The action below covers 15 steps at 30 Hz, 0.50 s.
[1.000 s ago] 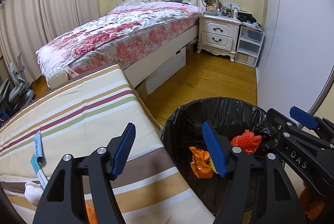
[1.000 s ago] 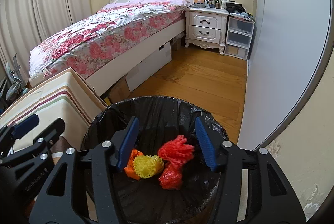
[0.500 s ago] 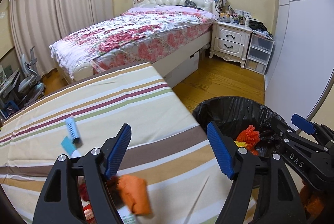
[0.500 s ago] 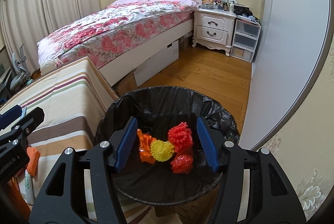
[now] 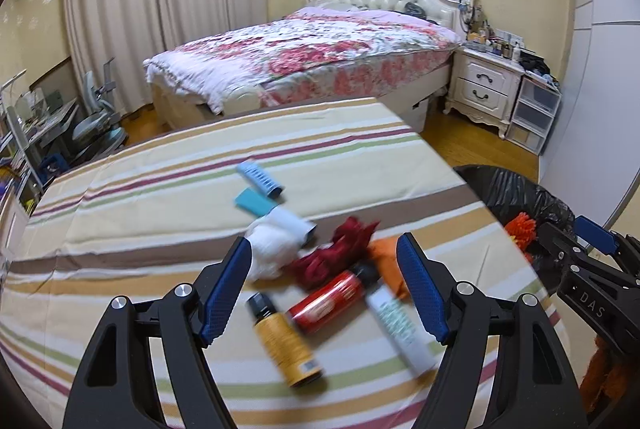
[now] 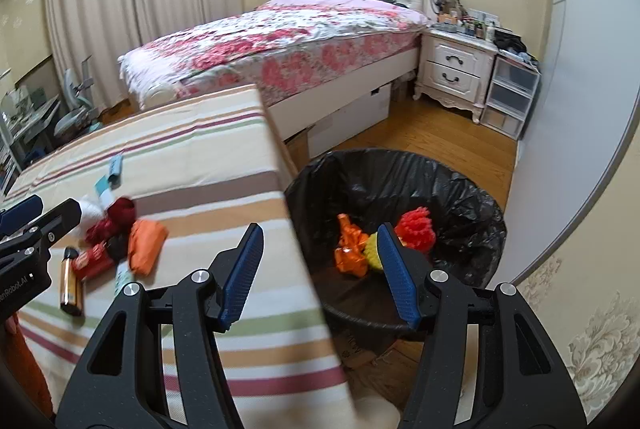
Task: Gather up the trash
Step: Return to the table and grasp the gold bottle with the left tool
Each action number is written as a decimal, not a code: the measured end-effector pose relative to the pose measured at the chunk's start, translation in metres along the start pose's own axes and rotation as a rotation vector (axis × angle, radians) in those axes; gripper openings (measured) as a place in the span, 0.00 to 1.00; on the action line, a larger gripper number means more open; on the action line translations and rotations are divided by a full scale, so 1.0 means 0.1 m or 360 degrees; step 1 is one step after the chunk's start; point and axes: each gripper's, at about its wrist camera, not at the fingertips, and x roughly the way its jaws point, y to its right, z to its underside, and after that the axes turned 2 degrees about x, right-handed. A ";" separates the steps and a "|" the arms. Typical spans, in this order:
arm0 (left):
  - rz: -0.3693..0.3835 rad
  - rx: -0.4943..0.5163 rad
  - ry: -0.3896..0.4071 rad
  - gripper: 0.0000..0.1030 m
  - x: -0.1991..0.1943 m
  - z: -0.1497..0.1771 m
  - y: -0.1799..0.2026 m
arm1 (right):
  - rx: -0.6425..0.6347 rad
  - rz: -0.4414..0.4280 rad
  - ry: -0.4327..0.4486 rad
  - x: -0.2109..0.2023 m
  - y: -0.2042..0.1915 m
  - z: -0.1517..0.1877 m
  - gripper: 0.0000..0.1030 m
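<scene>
On the striped tablecloth (image 5: 160,189) lies a heap of trash: a yellow bottle (image 5: 288,345), a red can (image 5: 328,303), a white-green tube (image 5: 400,325), a dark red cloth (image 5: 340,249), an orange piece (image 5: 384,261) and a white wad (image 5: 272,245). My left gripper (image 5: 324,243) hangs open above this heap, holding nothing. The black-lined bin (image 6: 400,157) stands right of the table and holds an orange wrapper (image 6: 352,249) and a red foam net (image 6: 416,229). My right gripper (image 6: 320,229) is open and empty over the table's edge and the bin's rim.
A light blue tube (image 5: 260,181) and a teal card (image 5: 254,203) lie farther back on the cloth. Beyond are a flowered bed (image 5: 312,53), a white nightstand (image 5: 484,89), plastic drawers (image 5: 536,113), a grey wardrobe door (image 6: 576,109) and a desk chair (image 5: 96,121).
Both views have swung left, away from the bin and over the table. The trash heap has come into sight under the left fingers. Both grippers stay empty.
</scene>
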 end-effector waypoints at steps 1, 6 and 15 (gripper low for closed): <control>-0.0007 -0.0013 -0.0008 0.71 -0.03 0.04 -0.06 | -0.0021 -0.0013 -0.0005 -0.02 -0.05 0.03 0.56; -0.0049 -0.0044 -0.0041 0.71 -0.12 0.24 -0.24 | -0.0096 -0.0060 -0.0027 -0.11 -0.29 0.19 0.56; -0.0065 -0.0122 -0.0158 0.71 0.01 0.46 -0.43 | -0.0167 -0.0118 -0.0087 -0.08 -0.55 0.35 0.56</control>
